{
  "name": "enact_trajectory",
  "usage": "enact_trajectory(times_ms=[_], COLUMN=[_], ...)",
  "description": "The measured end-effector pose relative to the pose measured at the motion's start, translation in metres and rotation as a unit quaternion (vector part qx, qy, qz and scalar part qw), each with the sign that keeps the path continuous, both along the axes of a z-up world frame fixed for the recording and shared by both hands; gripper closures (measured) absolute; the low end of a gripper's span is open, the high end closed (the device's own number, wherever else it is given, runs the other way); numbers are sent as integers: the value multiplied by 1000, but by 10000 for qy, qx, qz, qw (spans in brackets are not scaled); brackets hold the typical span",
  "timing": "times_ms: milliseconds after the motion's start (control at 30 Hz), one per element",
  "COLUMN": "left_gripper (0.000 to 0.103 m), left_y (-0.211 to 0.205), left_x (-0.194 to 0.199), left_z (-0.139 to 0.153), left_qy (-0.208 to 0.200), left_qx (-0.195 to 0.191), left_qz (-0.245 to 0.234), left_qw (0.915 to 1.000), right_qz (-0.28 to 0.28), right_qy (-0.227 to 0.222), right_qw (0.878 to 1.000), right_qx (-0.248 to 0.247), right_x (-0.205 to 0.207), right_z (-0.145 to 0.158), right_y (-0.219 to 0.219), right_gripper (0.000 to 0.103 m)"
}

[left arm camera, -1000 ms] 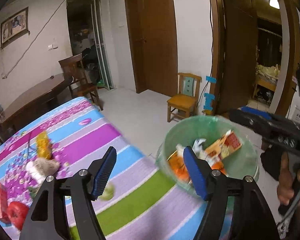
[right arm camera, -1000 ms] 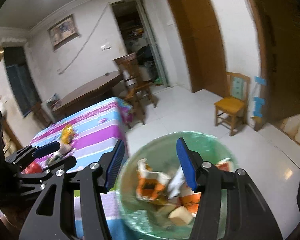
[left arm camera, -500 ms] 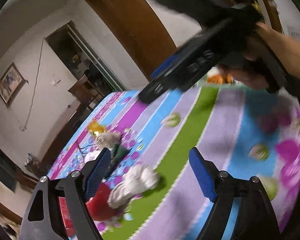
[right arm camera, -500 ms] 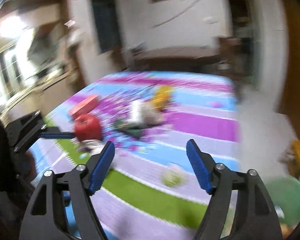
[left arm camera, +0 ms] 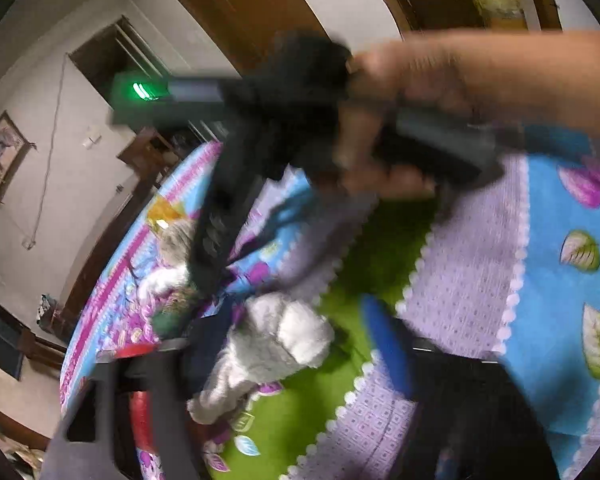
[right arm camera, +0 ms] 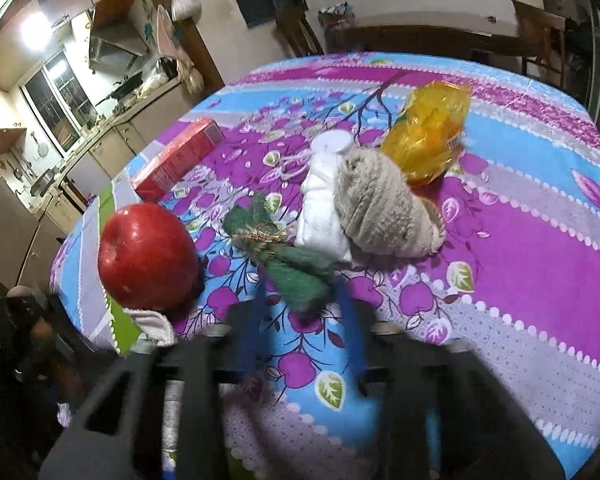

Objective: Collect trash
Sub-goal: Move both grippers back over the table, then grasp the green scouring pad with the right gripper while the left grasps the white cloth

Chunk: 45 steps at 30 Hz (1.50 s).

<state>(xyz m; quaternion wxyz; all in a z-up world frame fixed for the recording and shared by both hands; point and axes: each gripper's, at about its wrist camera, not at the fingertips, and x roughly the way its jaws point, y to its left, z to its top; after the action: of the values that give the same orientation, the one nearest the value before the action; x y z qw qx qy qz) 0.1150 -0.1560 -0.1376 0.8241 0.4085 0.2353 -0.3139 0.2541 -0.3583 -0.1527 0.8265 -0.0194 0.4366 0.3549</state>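
1. Both hand-held grippers were closing over the flowered tablecloth. The right gripper, at the bottom centre of its own view, had its blurred jaws narrowing around the near tip of a green fuzzy scrap; whether the pads already pressed it could not be told.
2. Low in the left view, the left gripper was narrowing on a white crumpled wad that lay between its jaws; blur hid any contact there too.
3. Other litter sat mid-frame in the right view: a white bottle, a grey woolly bundle touching it, and a yellow wrapper above right. A red apple and a red box lay to the left.
4. Risks, as a judgement: a grip taken on only the tip of the green scrap might slip free, and the right hand crossed the upper left-wrist view, so the two tools could collide.
5. The green scrap's long axis ran from upper left to lower right, its lower end pointing toward the jaws. The white wad ran from lower left to upper right.
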Motion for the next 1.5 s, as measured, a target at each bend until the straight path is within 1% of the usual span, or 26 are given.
enact_trajectory(times_ms=[33,100,167,267,333,400,467,500,600,700,733,767,800,833,867,900,967,1067,1133,1200,1267,1367,1400,1433,1467,1500], left_gripper=[58,68,71,72,72,72,72,72,71,69,68,64,58,54,47,39,32,26,26,26,26,26,26,26,26,29], left_y=[0,7,14,31,47,66,85,96,118,125,120,118,118,117,119,120,128,132,129,126,128,129,129,127,125,122], left_x=[3,7,5,-11,-22,-30,-35,-38,-40,-28,-27,-28,-23,-19,-21,-23,-24,-28,-28,-22,-15,-6,-7,-7,-7,-8], left_z=[-1,5,10,11,15,22,29,34,42,33,29,28,26,26,29,32,40,48,47,41,37,31,28,25,20,15], left_qy=[-83,52,176,110,167,319,449,558,908,1101,1142,1169,1225,1270,1272,1251,1259,1263,1240,1249,1354,1654,1679,1718,1758,1774], left_qx=[30,-141,-277,-277,-358,-484,-598,-692,-983,-1028,-1036,-1077,-1128,-1167,-1261,-1335,-1463,-1407,-1150,-870,-797,-815,-783,-731,-642,-532], left_qz=[85,67,12,-28,66,265,501,642,782,920,966,994,1026,1035,1026,1012,892,552,243,157,107,-103,-151,-211,-255,-251], left_qw=[9999,9999,9995,9996,9992,9980,9959,9940,9879,9843,9833,9823,9807,9796,9785,9779,9771,9804,9853,9882,9875,9828,9826,9822,9820,9824], right_qz=[-29,-155,-300,-716,-1101,-1522,-1873,-2003,-2135,-2138,-2116,-2103,-2112,-2176,-2216,-2225,-2121,-1678,-1179,-838,-617,-498,-485,-472,-446,-466], right_qy=[-47,-144,-230,-253,-227,-92,120,159,211,95,31,9,-14,-121,-214,-378,-608,-826,-878,-833,-745,-548,-487,-430,-341,-348], right_qw=[10000,9998,9993,9971,9934,9880,9817,9792,9763,9767,9773,9776,9774,9760,9748,9741,9750,9816,9869,9880,9891,9900,9901,9902,9904,9898], right_qx=[-13,-58,-64,103,224,235,327,280,293,119,100,103,76,-36,-103,-164,-245,-390,-669,-992,-1113,-1201,-1224,-1244,-1260,-1298], right_x=[0,-10,-24,-47,-70,-98,-123,-133,-164,-175,-175,-174,-174,-175,-177,-179,-179,-173,-159,-147,-138,-128,-126,-126,-125,-126], right_z=[1,3,4,8,10,8,4,2,-3,-8,-7,-7,-6,-4,-2,4,15,26,25,17,13,3,0,-2,-5,-6], right_y=[-2,-11,-21,-42,-61,-79,-91,-93,-92,-84,-82,-82,-82,-82,-81,-83,-82,-68,-49,-33,-25,-20,-19,-18,-17,-16], right_gripper=[88,91,93,93,93,93,93,93,90,88,82,78,65,48,42,39,39,35,35,35,35,36,42,52,59,67])
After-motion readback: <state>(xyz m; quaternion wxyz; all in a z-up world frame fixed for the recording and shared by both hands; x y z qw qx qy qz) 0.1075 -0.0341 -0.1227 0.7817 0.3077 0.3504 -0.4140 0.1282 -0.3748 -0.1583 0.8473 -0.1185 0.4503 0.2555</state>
